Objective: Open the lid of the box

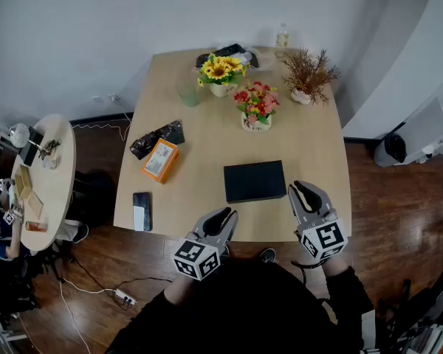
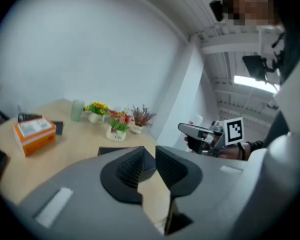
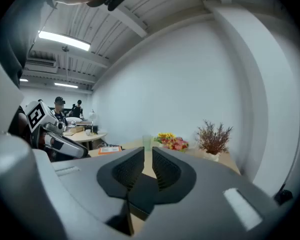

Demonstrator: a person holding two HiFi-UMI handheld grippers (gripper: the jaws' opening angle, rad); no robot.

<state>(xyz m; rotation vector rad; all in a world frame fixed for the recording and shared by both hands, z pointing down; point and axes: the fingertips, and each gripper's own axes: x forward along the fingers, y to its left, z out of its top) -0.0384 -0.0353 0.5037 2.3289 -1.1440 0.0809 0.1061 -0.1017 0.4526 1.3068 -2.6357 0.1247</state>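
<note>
Poising my left gripper (image 1: pixel 225 214) and right gripper (image 1: pixel 301 187), both clenched empty, near the unopened box (image 1: pixel 255 181), I should next spread them for its rim.

Table (image 1: pixel 207 153): pale wood-look top, smooth, matt. Box (image 1: pixel 255 181): black, matt, flat smooth lid (material not clear, could be card or plastic). Left gripper (image 1: pixel 225 215) and right gripper (image 1: pixel 301 189): grey matt plastic shells; pads (image 2: pixel 131 166) black, ribbed, rubbery-looking. Orange carton (image 1: pixel 161 160): printed cardboard, slight sheen. Black wrapper (image 1: pixel 156 138): crinkled glossy film. Phone (image 1: pixel 142 210): glossy dark face. Cup (image 1: pixel 190 93): translucent greenish plastic or glass. Floor (image 1: pixel 384 198): dark wood planks, semi-gloss. Wall (image 1: pixel 96 35): matt white.
</note>
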